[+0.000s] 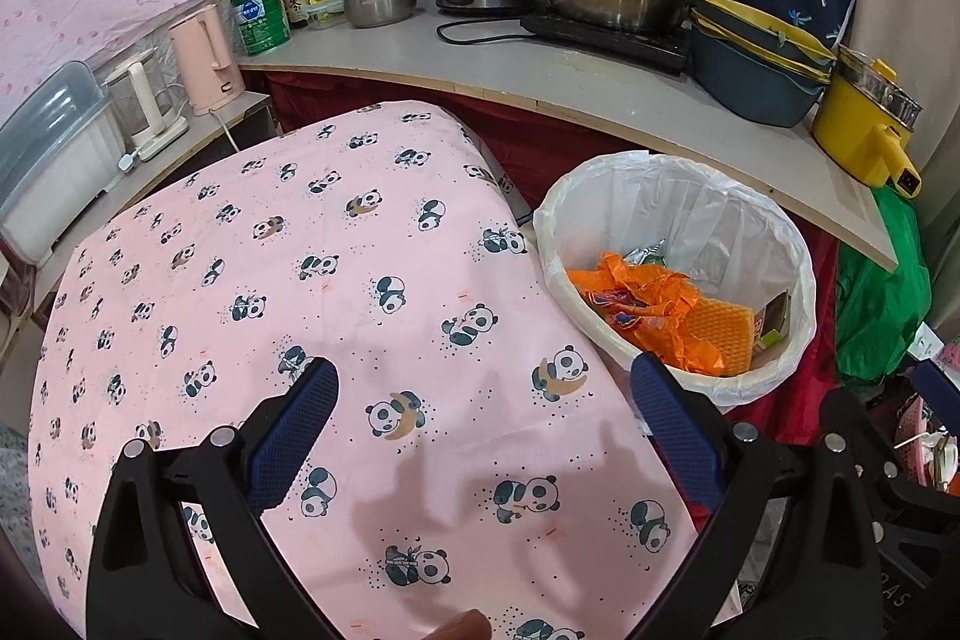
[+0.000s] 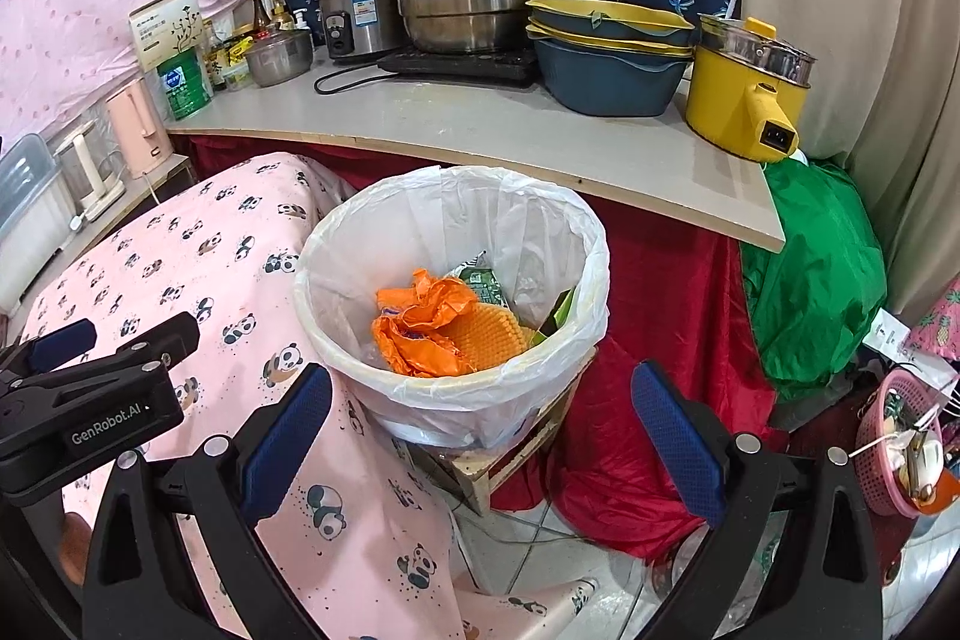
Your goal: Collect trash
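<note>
trash bin [image 2: 456,304] at 12 o'clock of right gripper [image 2: 480,421], holds orange wrapper [image 2: 420,328]; both grippers wide open, empty. left gripper [image 1: 486,421] over panda cloth [image 1: 300,280], bin [image 1: 678,214] at 1 o'clock.

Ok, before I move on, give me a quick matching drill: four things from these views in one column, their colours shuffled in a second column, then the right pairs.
Things:
1. crumpled wrapper in the trash bin
2. electric pot at the shelf's right end
3. kettle on the low shelf at left
4. bag beside the bin, under the shelf

Colours:
A. green
B. pink
C. orange
D. yellow

Pairs: 1-C, 2-D, 3-B, 4-A
</note>
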A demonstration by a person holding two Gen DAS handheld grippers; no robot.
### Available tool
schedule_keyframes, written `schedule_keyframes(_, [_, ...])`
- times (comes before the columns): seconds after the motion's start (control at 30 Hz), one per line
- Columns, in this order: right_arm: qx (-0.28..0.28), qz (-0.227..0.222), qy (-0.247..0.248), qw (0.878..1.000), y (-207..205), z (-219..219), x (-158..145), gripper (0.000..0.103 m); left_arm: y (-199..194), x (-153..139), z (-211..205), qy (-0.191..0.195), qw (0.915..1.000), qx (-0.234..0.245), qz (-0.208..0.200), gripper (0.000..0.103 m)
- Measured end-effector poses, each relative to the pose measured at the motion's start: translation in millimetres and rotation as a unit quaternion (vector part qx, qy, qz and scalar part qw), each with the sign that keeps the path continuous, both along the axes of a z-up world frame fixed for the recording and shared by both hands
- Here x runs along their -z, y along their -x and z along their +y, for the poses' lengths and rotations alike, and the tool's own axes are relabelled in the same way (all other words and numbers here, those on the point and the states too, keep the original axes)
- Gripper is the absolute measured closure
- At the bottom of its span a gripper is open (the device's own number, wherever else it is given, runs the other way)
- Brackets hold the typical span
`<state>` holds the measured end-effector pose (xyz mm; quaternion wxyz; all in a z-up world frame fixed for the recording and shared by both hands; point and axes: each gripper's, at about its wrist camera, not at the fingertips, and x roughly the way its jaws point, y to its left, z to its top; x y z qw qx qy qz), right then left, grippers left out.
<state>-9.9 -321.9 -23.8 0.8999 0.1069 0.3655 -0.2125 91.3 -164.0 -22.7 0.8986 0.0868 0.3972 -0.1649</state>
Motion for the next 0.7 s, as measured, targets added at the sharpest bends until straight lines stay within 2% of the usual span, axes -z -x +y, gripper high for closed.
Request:
schedule_keyframes(0.23, [-0.003, 0.006, 0.000, 1.000, 1.9, 1.0, 3.5, 0.006, 4.8, -1.7, 0.9, 0.005, 1.0000, -0.002, -0.007, 0.009])
schedule_keyframes(0.7, [-0.003, 0.013, -0.002, 1.000, 3.6, -0.3, 9.8, 0.006, 7.0, 2.3, -1.5, -0.012, 0.9998, -0.001, -0.014, 0.009])
